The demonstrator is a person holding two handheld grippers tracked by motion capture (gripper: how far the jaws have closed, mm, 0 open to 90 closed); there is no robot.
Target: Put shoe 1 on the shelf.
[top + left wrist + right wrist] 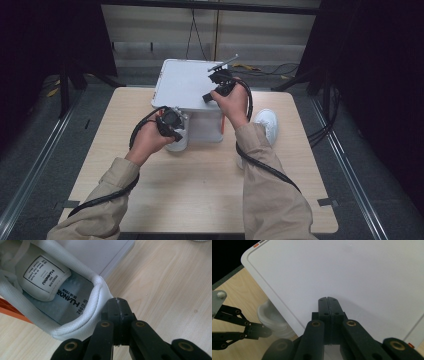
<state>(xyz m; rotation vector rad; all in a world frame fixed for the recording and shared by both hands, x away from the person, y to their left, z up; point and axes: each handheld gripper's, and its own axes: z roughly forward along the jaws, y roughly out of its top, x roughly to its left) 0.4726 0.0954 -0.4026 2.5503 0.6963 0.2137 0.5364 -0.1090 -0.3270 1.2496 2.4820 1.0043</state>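
Two tools going here, both with jaws pressed together. We've got the left tool (116, 305) pinching the heel rim of a white sneaker (62, 300), which sits on the desk (162, 285) right up against the white box (187, 82), probably so we can drag or lift it by the collar. Our right tool (329, 300) rests closed on the box lid with nothing in it, likely just steadying it. Another sneaker (266, 122) waits beside the box
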